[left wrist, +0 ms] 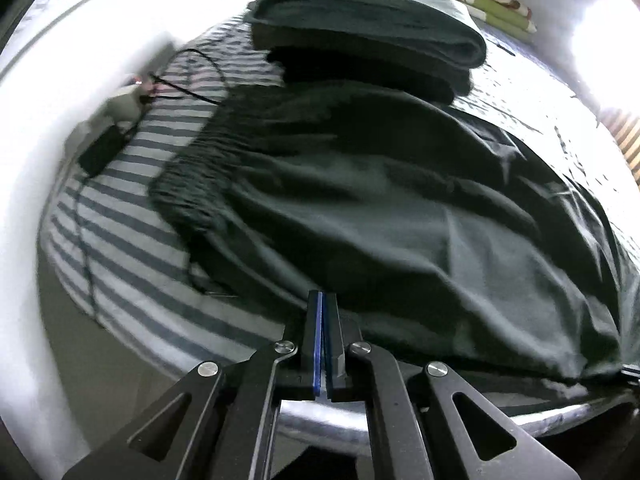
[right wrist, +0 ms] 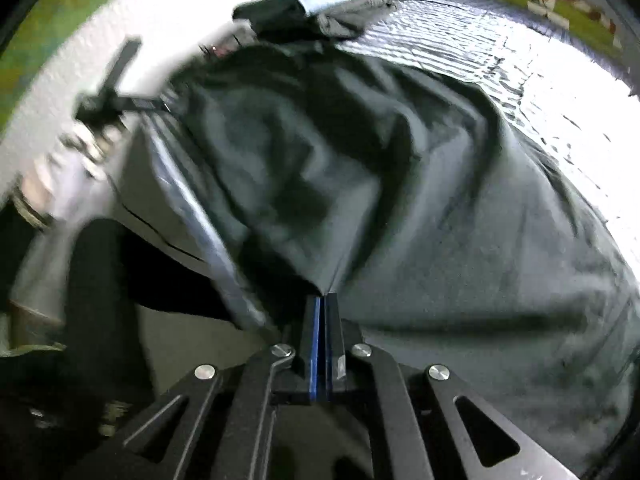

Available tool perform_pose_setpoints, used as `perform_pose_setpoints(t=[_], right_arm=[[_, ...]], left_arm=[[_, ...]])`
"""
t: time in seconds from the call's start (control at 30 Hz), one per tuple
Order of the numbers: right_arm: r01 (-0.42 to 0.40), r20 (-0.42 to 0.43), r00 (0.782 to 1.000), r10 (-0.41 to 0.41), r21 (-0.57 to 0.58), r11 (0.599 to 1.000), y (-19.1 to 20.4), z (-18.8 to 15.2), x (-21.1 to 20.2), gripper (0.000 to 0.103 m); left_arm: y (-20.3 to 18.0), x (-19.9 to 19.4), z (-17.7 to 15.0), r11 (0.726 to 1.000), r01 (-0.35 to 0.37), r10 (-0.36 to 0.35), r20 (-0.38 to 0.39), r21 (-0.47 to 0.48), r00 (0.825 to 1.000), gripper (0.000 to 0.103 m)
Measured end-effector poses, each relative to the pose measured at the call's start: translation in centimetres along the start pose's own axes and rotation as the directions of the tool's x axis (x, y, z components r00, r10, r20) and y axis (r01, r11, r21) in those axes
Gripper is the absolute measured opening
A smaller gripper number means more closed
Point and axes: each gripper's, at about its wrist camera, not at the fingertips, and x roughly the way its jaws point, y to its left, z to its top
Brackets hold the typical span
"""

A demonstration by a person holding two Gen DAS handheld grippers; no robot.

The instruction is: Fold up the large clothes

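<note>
Clothes count first: one big dark green garment [left wrist: 380,200] lies spread out ahead of the left gripper [left wrist: 323,300], and past it sits a stack of two folded pieces [left wrist: 360,36], a greenish one on a darker one. The garment has a ribbed band [left wrist: 188,184] ahead and to the left of those jaws, which are clenched flat together right at its near edge; can't really tell if any cloth is nipped in there. In the right wrist view the right gripper [right wrist: 324,300] is clamped on the same garment [right wrist: 360,160], with the fabric pulling into a little peak right at the tips. One striped sheet [left wrist: 132,240] lies off to the left of the left jaws, with one black cable [left wrist: 192,68] running over it to a dark box that's too blurry to name. A shiny quilted mat [right wrist: 500,60] shows beyond the right jaws, far end cut off. Left of the right jaws is a blurred dark tool, hard to make out.
</note>
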Motion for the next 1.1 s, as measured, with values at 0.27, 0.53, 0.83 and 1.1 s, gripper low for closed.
perform_pose_setpoints(t=[0.27,0.53,0.83,1.1], right_arm=[[0.220,-0.095,0.968,-0.232,-0.125,0.968,1.1,-0.5,2.3,0.028],[0.268,-0.078,0.956,-0.284,-0.171,0.948,2.3,-1.4,2.8,0.028],[0.243,-0.106,0.960,-0.259,-0.140,0.960,0.2,-1.6,2.6,0.042],[0.166,0.008,0.986,-0.166,0.022,0.986,-0.9,0.4,0.7,0.043]], left_arm=[[3.2,-0.5,0.8,0.987,0.081,-0.082,0.000,-0.138,0.997,0.036],[4.5,3.7,3.5,0.971,-0.010,0.000,-0.044,-0.240,0.999,0.020],[4.5,3.0,3.5,0.979,-0.152,0.150,-0.031,-0.135,0.988,0.008],[-0.1,-2.5,3.8,0.971,-0.236,0.238,0.091,-0.031,0.967,0.021]])
